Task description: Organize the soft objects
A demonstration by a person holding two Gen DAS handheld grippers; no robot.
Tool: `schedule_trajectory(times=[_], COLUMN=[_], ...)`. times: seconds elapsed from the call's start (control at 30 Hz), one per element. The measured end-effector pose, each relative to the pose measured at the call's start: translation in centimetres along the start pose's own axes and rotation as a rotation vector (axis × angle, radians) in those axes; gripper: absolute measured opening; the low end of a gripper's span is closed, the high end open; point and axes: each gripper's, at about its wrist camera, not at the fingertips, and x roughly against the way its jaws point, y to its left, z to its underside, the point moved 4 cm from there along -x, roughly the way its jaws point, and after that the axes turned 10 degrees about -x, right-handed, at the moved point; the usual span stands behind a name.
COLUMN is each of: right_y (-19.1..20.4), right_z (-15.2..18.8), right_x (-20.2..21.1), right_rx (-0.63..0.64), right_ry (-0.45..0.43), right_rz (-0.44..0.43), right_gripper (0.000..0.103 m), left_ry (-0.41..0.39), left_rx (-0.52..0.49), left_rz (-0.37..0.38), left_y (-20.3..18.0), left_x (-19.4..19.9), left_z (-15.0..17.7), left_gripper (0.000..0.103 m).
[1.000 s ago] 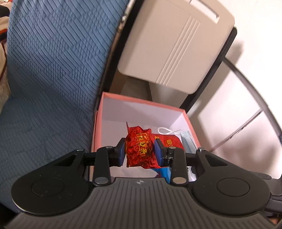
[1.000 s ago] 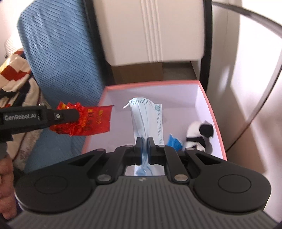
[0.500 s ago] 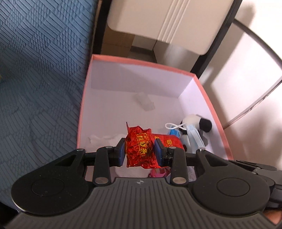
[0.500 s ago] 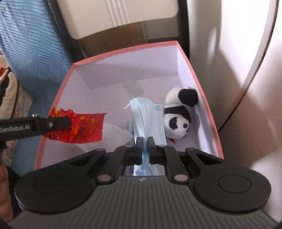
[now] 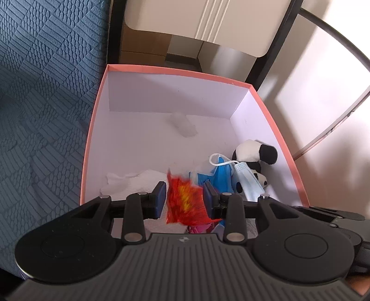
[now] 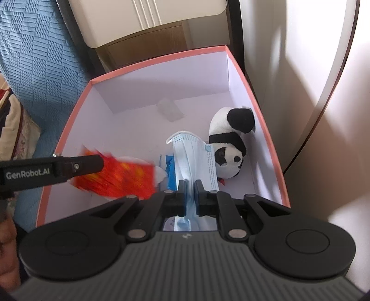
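Both grippers point steeply down into an open box with a salmon-pink rim and white walls.

Left gripper: its jaws have just been opening, and the blue pads now stand clear of the red foil packet, which sits between them, smeared by motion blur (released, not pinched). In the right wrist view the same packet shows as a red streak beside the left gripper's finger, above the box floor.

Right gripper: clenched on the lower end of a pale blue face mask, whose pleated body rises from the narrow gap between the pads and hangs inside the box.

Just behind the mask a plush panda lies against the box's right wall, touching the mask. A blue item and a white cloth lie on the near floor; a small clear wrapper lies near the far wall.

Beyond the box: a blue quilted cover at left, a cream panel behind.
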Motion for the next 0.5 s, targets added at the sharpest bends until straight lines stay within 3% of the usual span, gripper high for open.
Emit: schedule_trajectory(times=[0.1,0.17,0.2,0.5], right_y=[0.0,-0.1,-0.1,1.0], right_z=[-0.1,-0.2,-0.2,0.0], right_x=[0.4,0.8,1.1,6.3], right_rx=[0.007,0.004,0.001,-0.025], right_ry=[-0.003,-0.009,-0.014,-0.101], right_rz=[0.0,0.008,0.009,-0.015], right_gripper=[0.019,0.038,0.041,0.042], left_ry=[0.017,0.014,0.008,-0.045], left_rx=[0.007,0.013,0.009,-0.035], left_rz=[-0.012,-0.009,-0.008,0.017], left_y=[0.1,0.2,0.2,-0.7], left_x=[0.1,0.2,0.3,4.7], left_z=[0.0,-0.1,-0.2,-0.9], left_gripper=[0.066,0.065,0.066,0.066])
